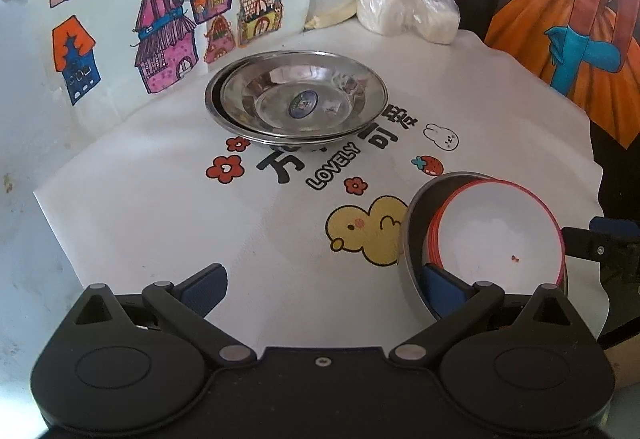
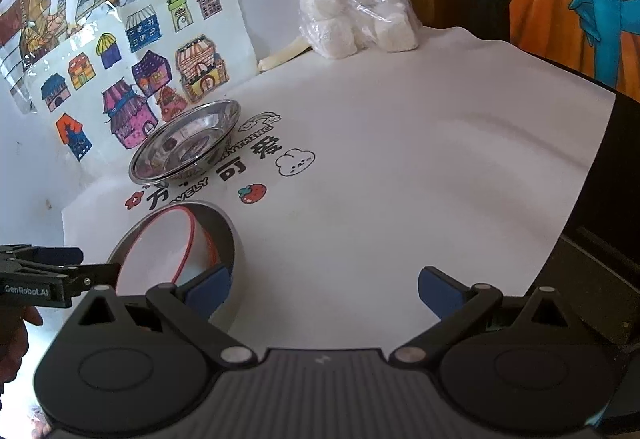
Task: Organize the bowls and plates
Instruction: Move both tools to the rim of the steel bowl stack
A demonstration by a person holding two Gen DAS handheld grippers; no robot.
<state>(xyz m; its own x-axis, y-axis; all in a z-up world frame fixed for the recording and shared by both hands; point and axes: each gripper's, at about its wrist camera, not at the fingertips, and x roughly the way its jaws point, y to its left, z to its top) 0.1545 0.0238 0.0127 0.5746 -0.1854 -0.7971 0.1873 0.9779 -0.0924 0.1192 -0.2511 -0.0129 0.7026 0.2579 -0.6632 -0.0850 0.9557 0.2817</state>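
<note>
Broadly, we have a surface draped in a white printed cloth (image 1: 160,207) with cartoon flowers, a yellow duck, a strawberry and the word "LOVELY". Against the wall at the back leans a sheet of hand-coloured house drawings (image 1: 152,19), and a clear plastic bag of white blocks (image 1: 404,3) sits at the far edge of the surface.

Toward the back of the cloth, just in front of the house drawings, rest two shallow stainless steel plates (image 1: 296,99), one nested in the other, the upper one carrying a small oval sticker at its centre.

Nearer to us stands a round grey metal bowl (image 1: 416,223), and inside it a white bowl with a red rim (image 1: 496,231) lies tilted against the wall.

Our left gripper (image 1: 320,287) has its jaws spread wide; the blue right pad (image 1: 440,291) is down inside the grey bowl beside the red-rimmed one, and the left pad hangs over bare cloth. We grasp nothing with it.

Our right gripper (image 2: 324,289) also has its jaws released and empty, its left pad overlapping the grey bowl's near wall (image 2: 230,239) in view, though we cannot tell whether they touch, its right pad over plain cloth.
</note>
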